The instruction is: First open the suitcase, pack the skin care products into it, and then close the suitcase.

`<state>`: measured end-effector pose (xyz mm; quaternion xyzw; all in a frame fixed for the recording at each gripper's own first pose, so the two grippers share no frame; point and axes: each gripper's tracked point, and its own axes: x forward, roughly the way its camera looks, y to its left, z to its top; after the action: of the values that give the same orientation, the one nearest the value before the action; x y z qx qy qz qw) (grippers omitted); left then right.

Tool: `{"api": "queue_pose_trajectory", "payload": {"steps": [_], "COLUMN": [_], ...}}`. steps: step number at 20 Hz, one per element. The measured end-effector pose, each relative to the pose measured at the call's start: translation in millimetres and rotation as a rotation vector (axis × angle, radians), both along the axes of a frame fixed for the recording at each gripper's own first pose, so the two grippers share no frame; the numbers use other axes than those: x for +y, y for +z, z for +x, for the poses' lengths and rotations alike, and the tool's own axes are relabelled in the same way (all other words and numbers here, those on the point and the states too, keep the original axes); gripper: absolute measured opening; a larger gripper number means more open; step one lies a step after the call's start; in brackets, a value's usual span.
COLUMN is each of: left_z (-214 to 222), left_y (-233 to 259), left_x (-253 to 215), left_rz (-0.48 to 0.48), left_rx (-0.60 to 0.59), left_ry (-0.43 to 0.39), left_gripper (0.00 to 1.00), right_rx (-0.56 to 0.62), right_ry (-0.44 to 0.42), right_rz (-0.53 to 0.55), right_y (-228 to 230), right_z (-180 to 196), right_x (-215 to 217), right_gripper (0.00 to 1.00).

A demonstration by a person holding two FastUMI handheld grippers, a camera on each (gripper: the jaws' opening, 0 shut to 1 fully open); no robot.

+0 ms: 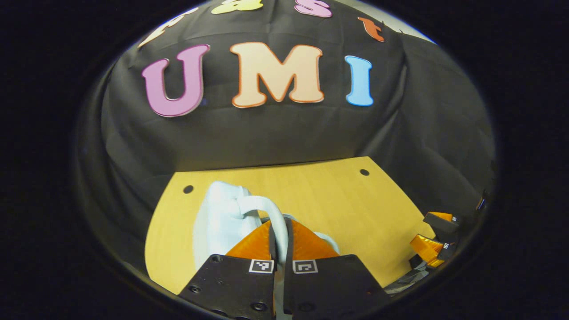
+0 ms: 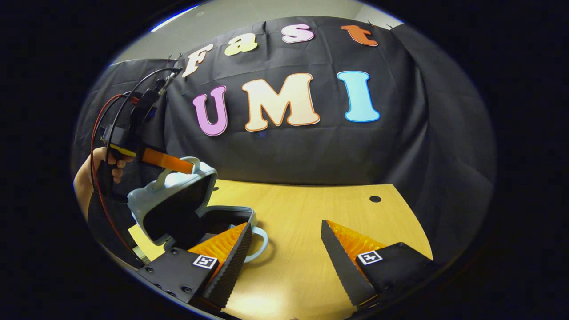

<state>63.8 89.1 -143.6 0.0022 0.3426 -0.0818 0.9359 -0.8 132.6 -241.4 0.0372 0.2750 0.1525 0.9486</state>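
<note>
Pale blue suitcase (image 2: 173, 195) with dark lining, yellow wood-grain table (image 2: 311, 222), black cloth wall (image 2: 311, 151)

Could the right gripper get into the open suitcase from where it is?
Probably yes: the right gripper is open beside the suitcase, whose lid the left gripper holds up by its handle.

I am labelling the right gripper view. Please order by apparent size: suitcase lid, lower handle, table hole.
1. suitcase lid, raised
2. lower handle on the base
3. table hole
Nearness makes true sizes unsure.
</note>
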Motion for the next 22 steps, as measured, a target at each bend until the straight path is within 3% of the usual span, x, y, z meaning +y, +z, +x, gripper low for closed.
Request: {"api": "queue_pose_trajectory", "payload": {"steps": [8,9,11,12,14,17,19,22], "left_z": [-2,-5,-3,-3,0,-2,4,-13], "left_y": [-66,-71,-73,-70,-56,-13,41,86], "left_x": [-63,-69,-78,-86,-102,-105,-110,-100], "left_rz": [-0.051,-0.046,-0.021,-0.014,-0.038,-0.025,-0.016,0.084], "left_rx": [0.134,0.149,0.123,0.097,0.015,-0.175,-0.366,-0.484], "left_ry": [-0.066,-0.067,-0.064,-0.060,-0.025,0.103,0.138,0.167], "left_gripper": [0.04,0.07,0.29,0.48,0.74,0.80,0.82,0.85], "right_rx": [0.014,0.016,0.016,0.013,-0.009,-0.079,-0.128,-0.242], "right_ry": [-0.059,-0.064,-0.069,-0.067,-0.049,-0.023,-0.013,-0.027], "right_rz": [-0.059,-0.062,-0.063,-0.064,-0.058,-0.019,-0.007,0.044], "right_y": [-4,-4,-4,-3,4,32,53,100], "right_z": [-11,-11,-12,-13,-9,6,18,39], "right_x": [-51,-56,-67,-71,-79,-85,-88,-81], "right_gripper": [0.98,0.98,0.98,0.98,0.98,0.98,0.98,0.98]}}
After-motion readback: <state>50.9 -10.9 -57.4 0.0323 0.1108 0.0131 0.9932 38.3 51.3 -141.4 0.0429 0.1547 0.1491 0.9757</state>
